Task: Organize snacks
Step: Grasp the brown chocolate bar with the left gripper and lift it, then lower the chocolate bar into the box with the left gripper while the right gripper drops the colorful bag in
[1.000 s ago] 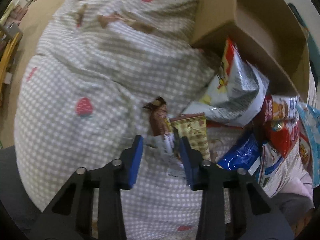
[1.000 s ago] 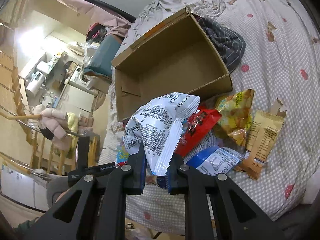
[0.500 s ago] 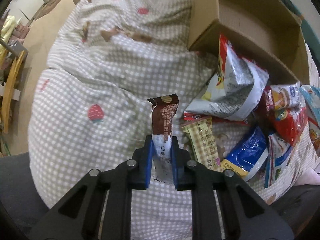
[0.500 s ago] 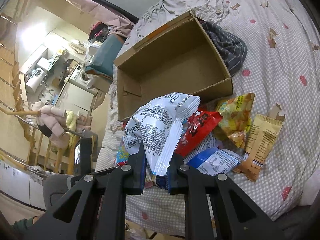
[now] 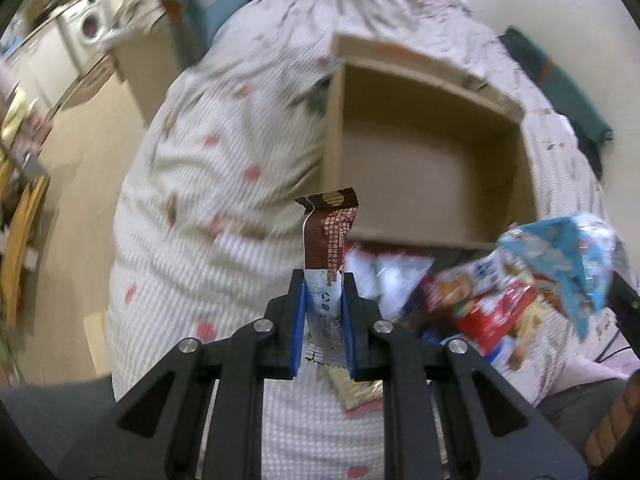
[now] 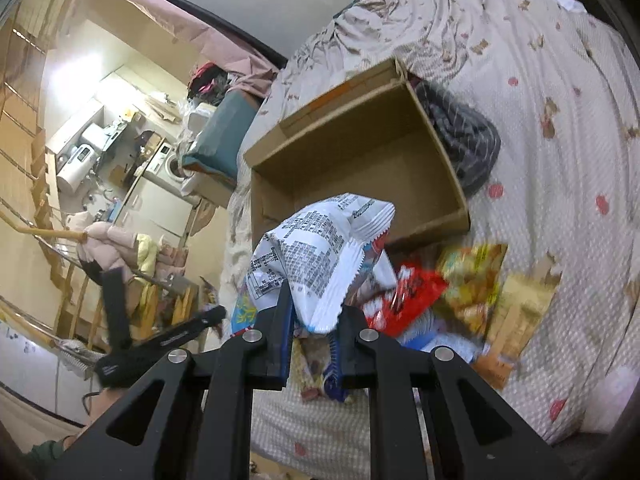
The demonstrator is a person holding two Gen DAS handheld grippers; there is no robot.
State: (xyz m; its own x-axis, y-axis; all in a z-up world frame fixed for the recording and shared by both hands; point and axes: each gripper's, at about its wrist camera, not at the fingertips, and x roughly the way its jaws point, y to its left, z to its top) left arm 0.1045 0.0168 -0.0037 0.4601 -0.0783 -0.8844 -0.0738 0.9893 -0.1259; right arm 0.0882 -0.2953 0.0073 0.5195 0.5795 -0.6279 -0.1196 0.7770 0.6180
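Left tongs (image 5: pixel 323 304) (clamping brown bar (image 5: pixel 327 240)) now higher, nearer box (image 5: pixel 424 168).

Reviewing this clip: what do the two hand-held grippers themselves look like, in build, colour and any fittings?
Both look alike. The left hand-held gripper has matte black, angular fingers with triangular cut-outs, round silver bolts at the joints and blue pads on the inner faces. The right hand-held gripper shows the same black frame, silver bolts and blue pads. No markings are readable on the fingers, and no sleeve is clearly visible.
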